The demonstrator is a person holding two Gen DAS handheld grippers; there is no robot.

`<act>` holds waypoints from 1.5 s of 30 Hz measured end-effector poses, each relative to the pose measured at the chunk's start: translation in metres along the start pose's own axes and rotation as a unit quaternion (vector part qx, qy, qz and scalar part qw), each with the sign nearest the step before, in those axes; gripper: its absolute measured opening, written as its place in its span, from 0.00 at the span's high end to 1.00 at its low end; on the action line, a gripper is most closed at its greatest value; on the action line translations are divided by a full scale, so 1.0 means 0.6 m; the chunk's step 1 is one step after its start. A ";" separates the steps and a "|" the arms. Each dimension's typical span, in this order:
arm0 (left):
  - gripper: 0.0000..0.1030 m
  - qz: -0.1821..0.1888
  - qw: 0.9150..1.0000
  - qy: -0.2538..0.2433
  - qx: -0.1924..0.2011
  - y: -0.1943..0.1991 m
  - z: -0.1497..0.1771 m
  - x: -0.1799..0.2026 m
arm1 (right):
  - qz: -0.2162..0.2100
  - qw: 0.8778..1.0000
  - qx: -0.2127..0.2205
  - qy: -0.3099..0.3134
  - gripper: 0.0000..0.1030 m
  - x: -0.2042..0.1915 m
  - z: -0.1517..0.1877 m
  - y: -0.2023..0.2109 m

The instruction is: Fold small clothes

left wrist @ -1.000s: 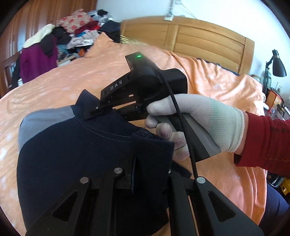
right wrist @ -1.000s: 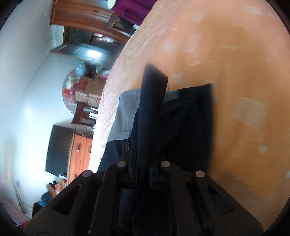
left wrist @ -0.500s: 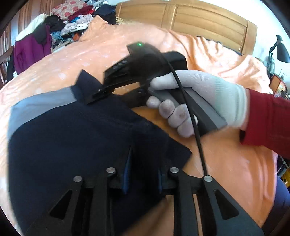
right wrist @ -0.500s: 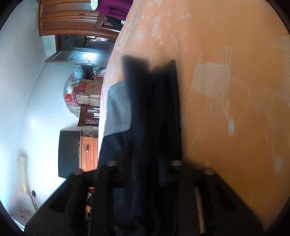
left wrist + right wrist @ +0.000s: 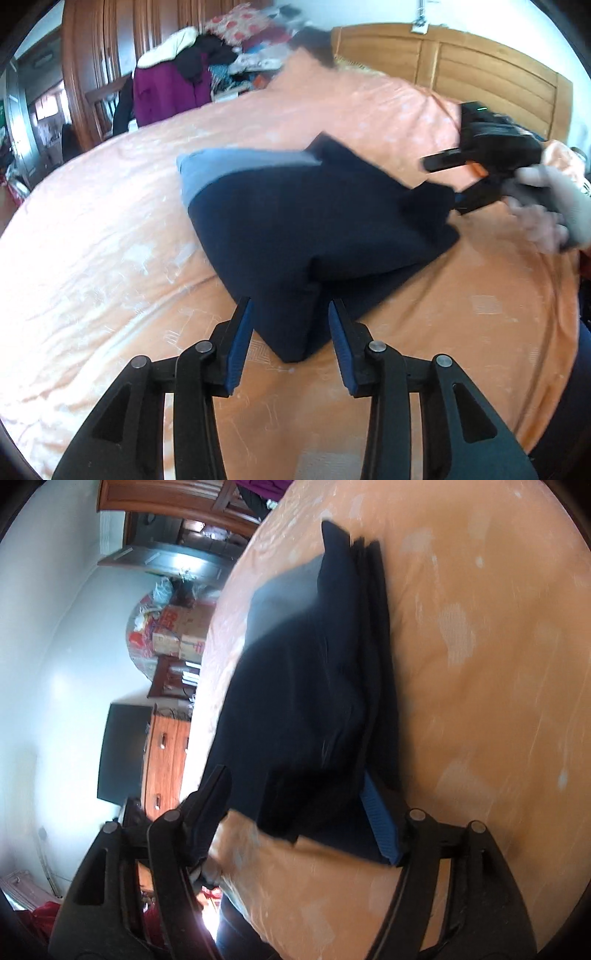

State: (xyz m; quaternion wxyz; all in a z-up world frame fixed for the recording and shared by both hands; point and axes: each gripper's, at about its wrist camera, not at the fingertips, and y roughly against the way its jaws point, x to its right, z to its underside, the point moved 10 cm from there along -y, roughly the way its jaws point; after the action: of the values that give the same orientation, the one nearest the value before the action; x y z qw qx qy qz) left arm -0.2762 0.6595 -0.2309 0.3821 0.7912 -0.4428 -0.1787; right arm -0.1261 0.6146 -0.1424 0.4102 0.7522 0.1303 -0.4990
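Left claw (image 5: 290, 325) wide apart, fingers either side of the near corner of the folded navy garment (image 5: 314, 229), not gripping. Right claw (image 5: 303, 805) also spread, garment corner btwn its fingers; gloved hand (image 5: 550, 214) on it at far right. Garment, w/ grey panel, lies flat on the orange bedspread (image 5: 110, 258). Wooden headboard (image 5: 461, 70) behind.

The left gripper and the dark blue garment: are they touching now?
Cannot tell. In the left wrist view the open left gripper straddles a corner of the dark blue garment, but blur hides any gap at the pads.
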 end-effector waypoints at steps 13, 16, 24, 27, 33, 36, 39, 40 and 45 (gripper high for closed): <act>0.73 -0.096 0.991 -0.088 -0.025 -0.080 0.004 -0.016 | 0.059 0.997 0.050 -0.002 0.99 0.061 0.019 -0.019; 0.67 -0.112 0.986 -0.121 -0.038 -0.070 0.037 -0.049 | 0.039 0.998 0.033 -0.022 1.00 0.088 0.035 -0.036; 0.66 -0.073 0.990 -0.110 -0.044 -0.073 0.054 -0.046 | 0.024 0.999 0.029 -0.011 1.00 0.096 0.026 -0.042; 0.66 -0.056 0.992 -0.104 -0.036 -0.010 0.043 -0.033 | 0.026 0.999 0.037 -0.001 1.00 0.088 0.024 -0.038; 0.66 -0.035 0.994 -0.083 0.063 0.036 -0.073 -0.019 | 0.078 0.994 0.065 0.025 0.86 0.071 0.026 -0.012; 0.66 -0.038 0.994 -0.103 -0.027 -0.072 -0.020 -0.026 | 0.143 0.982 0.099 0.077 0.69 0.045 0.031 0.034; 0.65 -0.022 0.995 -0.098 -0.026 -0.107 0.023 -0.024 | 0.201 0.957 0.134 0.161 0.70 -0.001 0.029 0.065; 0.64 -0.024 0.995 -0.097 -0.027 -0.106 0.022 -0.025 | 0.205 0.954 0.137 0.170 0.71 -0.002 0.025 0.068; 0.60 -0.022 0.997 -0.076 -0.025 -0.103 0.025 -0.034 | 0.200 0.946 0.161 0.199 0.75 -0.016 0.003 0.054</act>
State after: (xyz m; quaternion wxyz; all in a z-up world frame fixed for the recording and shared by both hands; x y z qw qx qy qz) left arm -0.2616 0.6898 -0.2888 0.3627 0.7751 -0.4488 -0.2574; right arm -0.1121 0.5950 -0.1185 0.3407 0.9028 -0.0264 -0.2609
